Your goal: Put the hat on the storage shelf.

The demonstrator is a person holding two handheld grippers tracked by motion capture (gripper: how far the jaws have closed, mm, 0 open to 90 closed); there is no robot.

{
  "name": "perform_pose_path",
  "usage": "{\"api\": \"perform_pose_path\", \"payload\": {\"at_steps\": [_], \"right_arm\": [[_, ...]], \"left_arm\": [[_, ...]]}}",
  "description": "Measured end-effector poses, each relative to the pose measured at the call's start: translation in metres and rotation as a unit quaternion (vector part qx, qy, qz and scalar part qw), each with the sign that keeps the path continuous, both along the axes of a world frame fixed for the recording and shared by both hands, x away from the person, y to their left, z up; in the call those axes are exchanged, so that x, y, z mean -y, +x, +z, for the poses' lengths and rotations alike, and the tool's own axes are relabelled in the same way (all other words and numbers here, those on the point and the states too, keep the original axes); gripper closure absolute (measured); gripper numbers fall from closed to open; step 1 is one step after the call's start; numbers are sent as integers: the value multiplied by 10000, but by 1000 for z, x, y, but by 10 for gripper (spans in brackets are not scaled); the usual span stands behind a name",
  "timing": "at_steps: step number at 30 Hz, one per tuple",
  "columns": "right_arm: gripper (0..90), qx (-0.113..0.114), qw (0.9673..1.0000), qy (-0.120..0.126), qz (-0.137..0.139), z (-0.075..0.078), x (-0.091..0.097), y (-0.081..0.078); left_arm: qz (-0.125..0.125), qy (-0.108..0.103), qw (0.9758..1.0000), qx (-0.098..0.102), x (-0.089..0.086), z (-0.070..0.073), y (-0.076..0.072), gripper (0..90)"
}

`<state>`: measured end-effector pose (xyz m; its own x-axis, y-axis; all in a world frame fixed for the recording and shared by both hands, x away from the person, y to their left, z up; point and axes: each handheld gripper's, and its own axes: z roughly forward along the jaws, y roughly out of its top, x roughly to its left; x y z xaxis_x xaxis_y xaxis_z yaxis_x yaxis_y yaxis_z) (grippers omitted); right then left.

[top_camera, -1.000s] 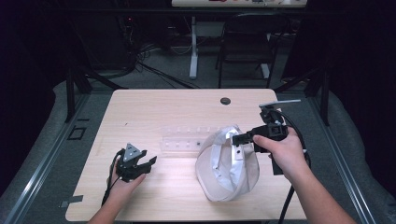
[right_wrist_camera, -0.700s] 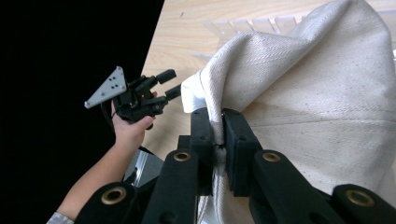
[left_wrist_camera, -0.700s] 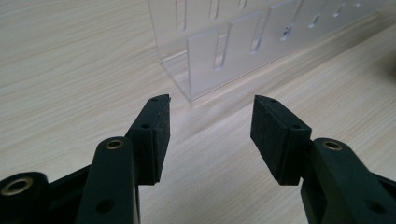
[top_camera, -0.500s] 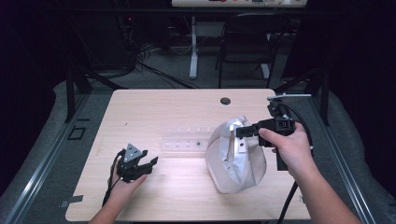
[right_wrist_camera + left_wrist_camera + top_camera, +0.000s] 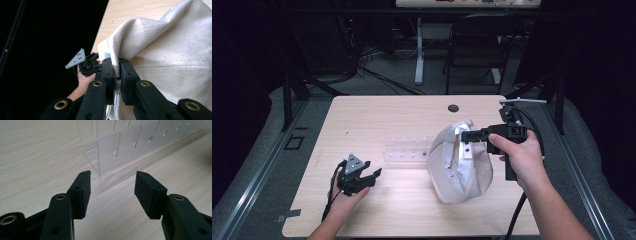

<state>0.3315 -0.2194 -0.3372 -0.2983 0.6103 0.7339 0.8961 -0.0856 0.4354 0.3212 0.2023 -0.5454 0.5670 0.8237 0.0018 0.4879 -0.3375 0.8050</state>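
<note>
From the high view, your right claw (image 5: 468, 136) holds a white cloth cap (image 5: 459, 165) by its upper edge, above the right half of the worktop (image 5: 377, 112); the cap hangs down from the grip with its lower end at or near the wood, contact not clear from this angle. Your right gripper view gives what the high view cannot: the two pads of the right claw (image 5: 117, 72) are pinched tight on a fold of the cap's (image 5: 172, 50) fabric, with almost no gap left between them, and a cord or seam runs down between the jaws. That same view looks past the worktop edge to your left hand and its gripper, grey plate up. In the high view your left claw (image 5: 373, 175) rests low at the front left of the worktop, well apart from the cap. Your left gripper view shows the left claw (image 5: 113, 185) standing wide, nothing between the pads, pointing at the near end of a clear plastic rack (image 5: 130, 142) with slotted dividers; the rack (image 5: 408, 150) lies at mid-worktop, just left of the cap.
</note>
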Motion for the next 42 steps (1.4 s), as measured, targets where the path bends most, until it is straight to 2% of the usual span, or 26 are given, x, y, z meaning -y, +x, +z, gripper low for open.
{"api": "perform_pose_path", "payload": {"at_steps": [5, 14, 20, 23, 26, 31, 35, 42], "right_arm": [[838, 186, 9994, 286, -2, 1, -1, -2], [838, 291, 9964, 790, -30, -1, 1, -2], [838, 323, 9960, 835, -56, -1, 1, -2], [838, 340, 9958, 843, -89, 0, 2, -1], [838, 341, 9957, 856, -124, 2, 2, 0], [838, 379, 9958, 819, -165, 6, 0, 2], [838, 396, 9957, 810, -215, 9, -2, 4], [838, 418, 9959, 768, -237, 13, -8, 9]], "left_arm": [[-22, -9, 10000, -1, 2, 0, -1, 474], [-164, -40, 9998, 119, 10, 5, -8, 466], [-386, -168, 9988, 242, 21, 15, -18, 459], [-536, -288, 9976, 331, 30, 21, -25, 457], [-747, -298, 9962, 320, 41, 26, -30, 456], [-1171, -334, 9921, 288, 61, 33, -39, 443], [-1409, -366, 9888, 315, 78, 38, -45, 423], [-1729, -264, 9841, 320, 103, 42, -48, 389]]}}
